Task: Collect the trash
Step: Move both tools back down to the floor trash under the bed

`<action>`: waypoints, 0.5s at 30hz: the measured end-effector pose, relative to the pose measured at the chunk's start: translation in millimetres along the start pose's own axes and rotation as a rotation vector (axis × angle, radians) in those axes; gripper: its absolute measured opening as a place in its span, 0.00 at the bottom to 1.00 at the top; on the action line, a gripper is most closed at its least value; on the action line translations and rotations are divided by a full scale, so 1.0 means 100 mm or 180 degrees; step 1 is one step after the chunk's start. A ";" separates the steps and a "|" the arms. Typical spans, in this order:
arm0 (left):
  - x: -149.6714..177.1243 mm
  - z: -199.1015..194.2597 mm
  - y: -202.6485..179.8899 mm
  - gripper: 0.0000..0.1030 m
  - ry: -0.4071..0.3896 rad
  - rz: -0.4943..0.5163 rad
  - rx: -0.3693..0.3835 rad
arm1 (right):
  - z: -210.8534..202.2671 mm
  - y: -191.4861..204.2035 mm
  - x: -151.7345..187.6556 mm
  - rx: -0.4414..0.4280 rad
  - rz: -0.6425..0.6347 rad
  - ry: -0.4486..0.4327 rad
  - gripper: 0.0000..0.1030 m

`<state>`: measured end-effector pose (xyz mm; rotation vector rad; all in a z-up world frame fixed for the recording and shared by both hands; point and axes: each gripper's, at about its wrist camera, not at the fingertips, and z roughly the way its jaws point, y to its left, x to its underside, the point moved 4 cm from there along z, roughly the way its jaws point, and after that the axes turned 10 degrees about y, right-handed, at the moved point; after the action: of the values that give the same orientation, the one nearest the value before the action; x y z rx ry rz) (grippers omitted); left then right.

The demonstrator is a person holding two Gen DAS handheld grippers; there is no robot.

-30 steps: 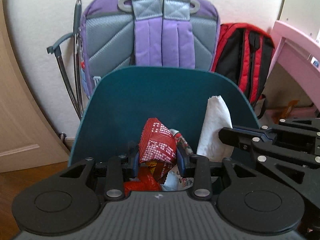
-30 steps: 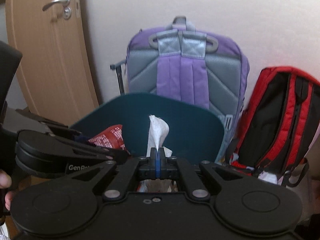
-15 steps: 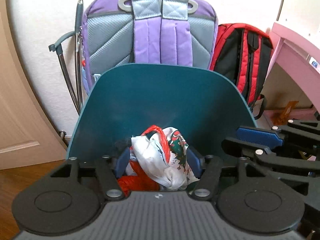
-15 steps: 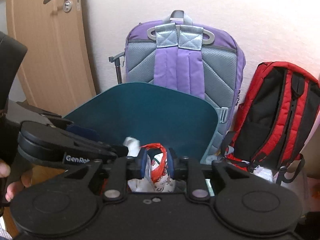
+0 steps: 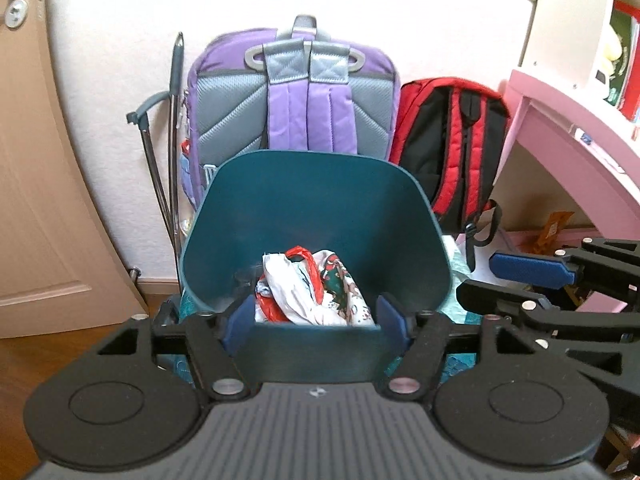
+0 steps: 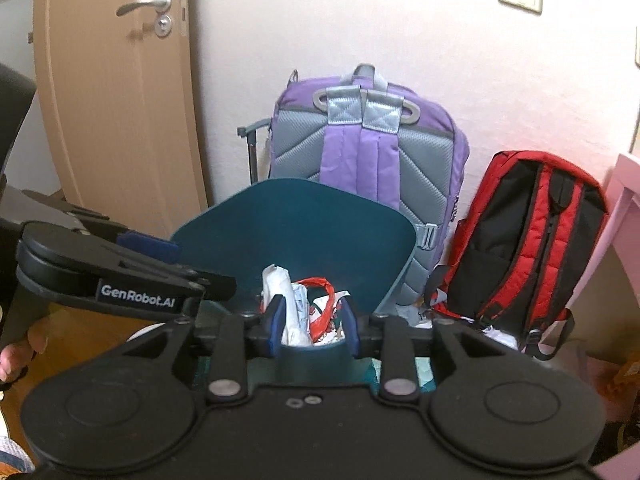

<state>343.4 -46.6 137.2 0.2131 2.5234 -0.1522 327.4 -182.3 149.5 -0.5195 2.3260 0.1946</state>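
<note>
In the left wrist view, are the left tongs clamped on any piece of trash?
No. The left tongs stand open with nothing between their blue pads, and the crumpled white and red wrappers lie inside the dark teal plastic bin.

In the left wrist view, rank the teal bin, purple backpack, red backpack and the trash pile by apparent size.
1. teal bin, though it stands nearest the camera, which inflates it.
2. purple backpack, its lower part hidden behind the bin.
3. red backpack.
4. trash pile, clearly smallest.

Purple backpack is leaning against the wall, red backpack sitting just beside it. Wooden door is standing at left.
</note>
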 end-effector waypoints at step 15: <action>0.61 -0.73 -0.19 0.74 -0.0148 0.0057 0.0123 | -0.76 0.31 0.34 -0.0151 -0.0036 -0.0116 0.47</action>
<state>249.8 -46.5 163.3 0.2447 2.4731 -0.1969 244.0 -186.3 180.4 -0.5481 2.2871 0.2525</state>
